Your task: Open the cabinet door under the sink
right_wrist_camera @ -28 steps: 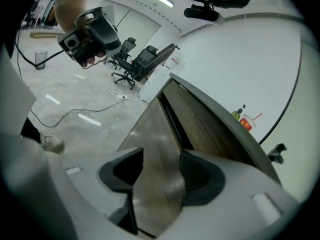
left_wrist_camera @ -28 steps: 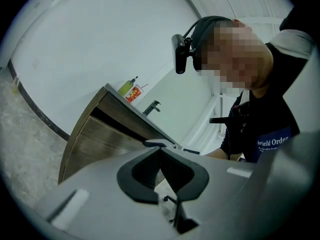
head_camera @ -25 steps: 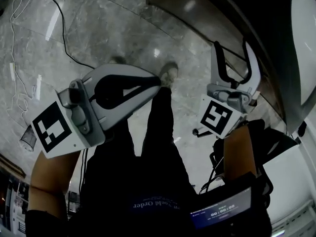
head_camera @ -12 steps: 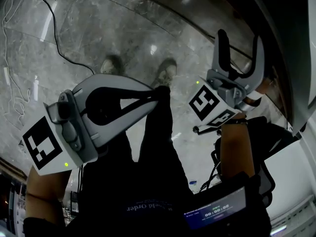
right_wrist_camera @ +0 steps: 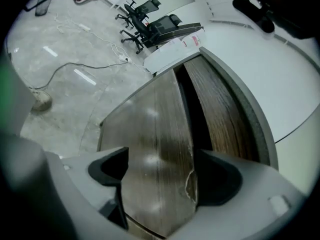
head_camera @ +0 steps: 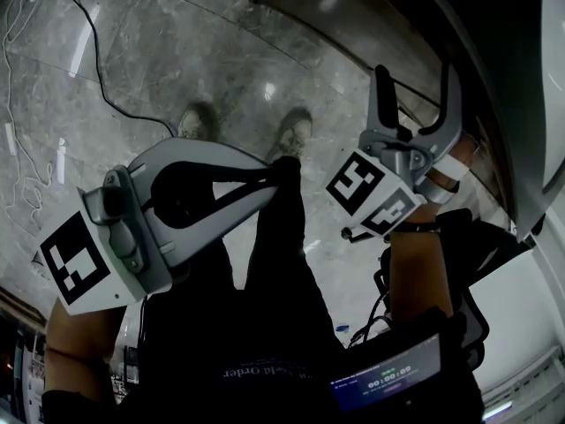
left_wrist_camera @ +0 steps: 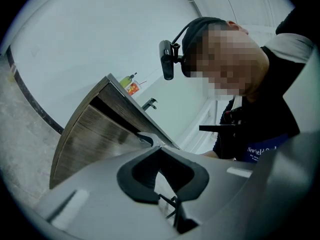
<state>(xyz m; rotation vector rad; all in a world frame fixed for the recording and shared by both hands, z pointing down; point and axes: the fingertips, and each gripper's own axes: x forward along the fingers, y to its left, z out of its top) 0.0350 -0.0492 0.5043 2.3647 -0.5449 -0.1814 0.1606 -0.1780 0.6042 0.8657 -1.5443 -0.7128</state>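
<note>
- Two grippers: the left gripper point(head_camera: 284, 164) is at the near left of the head view, the right gripper point(head_camera: 413, 91) at the far right, close to the cabinet.
- Left gripper point(left_wrist_camera: 161, 171): its two jaws are pressed together at the tips, with nothing between them. It points level and towards the right, well apart from the cabinet.
- Right gripper point(right_wrist_camera: 162, 176): its two jaws are spread wide and have just been opening. It tilts downward at the cabinet door point(right_wrist_camera: 150, 134). Part of the door's wood face and its chipped edge show between the jaws, the edge just beside the right-hand pad. No pad presses on it.
- One cabinet door is in view, a brown wood-grain panel under the white counter point(right_wrist_camera: 280, 79), to the person's right.
- In the right gripper view the door's long axis runs from the jaws away towards the far office chairs point(right_wrist_camera: 150, 16).
- One dark gap point(right_wrist_camera: 192, 104) runs along the door's right edge, parallel to that axis, between the door and a wood strip under the counter.
- I cannot tell whether the door has swung out.
- One faucet point(left_wrist_camera: 149, 104) and one bottle point(left_wrist_camera: 129, 81) stand on the counter.
- Two shoes point(head_camera: 296, 131) stand on the marble floor point(head_camera: 177, 42); one black cable point(head_camera: 106, 87) crosses it at the far left.
</note>
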